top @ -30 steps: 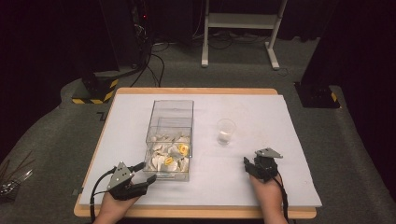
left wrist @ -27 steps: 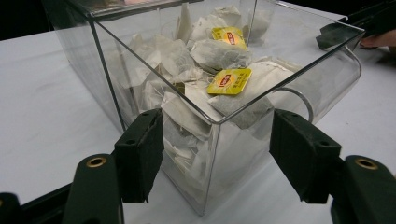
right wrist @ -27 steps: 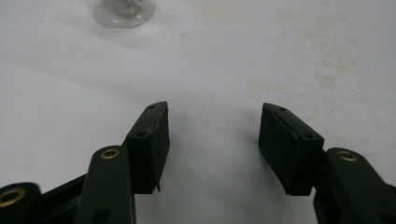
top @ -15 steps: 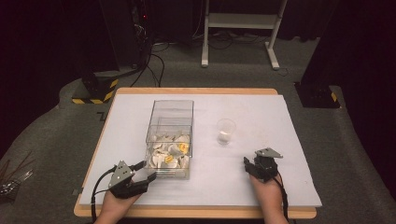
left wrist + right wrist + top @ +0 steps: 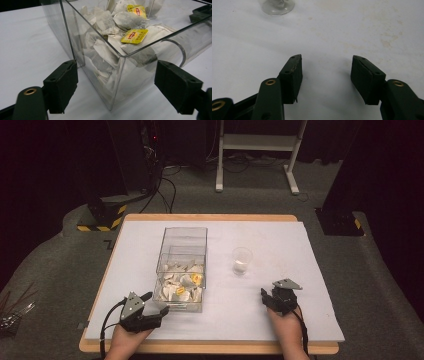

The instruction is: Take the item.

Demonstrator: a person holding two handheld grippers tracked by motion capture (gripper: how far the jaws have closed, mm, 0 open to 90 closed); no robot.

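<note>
Landmark: I'm using the clear rectangular plastic box [image 5: 181, 265] on the white-covered table [image 5: 310, 320] as my reference for everything.

Box contents: a heap of white paper tea bags [image 5: 110, 40] with yellow tags, piled in the end of the box nearest me.

Left gripper [image 5: 155, 306]: sitting right at the box's near-left corner. From my left gripper view that corner stands between the jaws, one pad [image 5: 61, 85] on each side of it, with a visible gap between pads and plastic. The jaws have just been opening, so they're wide now and gripping nothing.

Right gripper [image 5: 270, 298]: parked well off to the right of the box, down near the table's front edge. Jaws are apart, bare tabletop between them, holding nothing.

Small clear glass cup [image 5: 241, 260]: stands upright just right of the box, beyond the right gripper, apart from both. Its base peeks in at the top of my right gripper view [image 5: 277, 6].

Hands: both come in from the front edge, each wrapped around its gripper.
</note>
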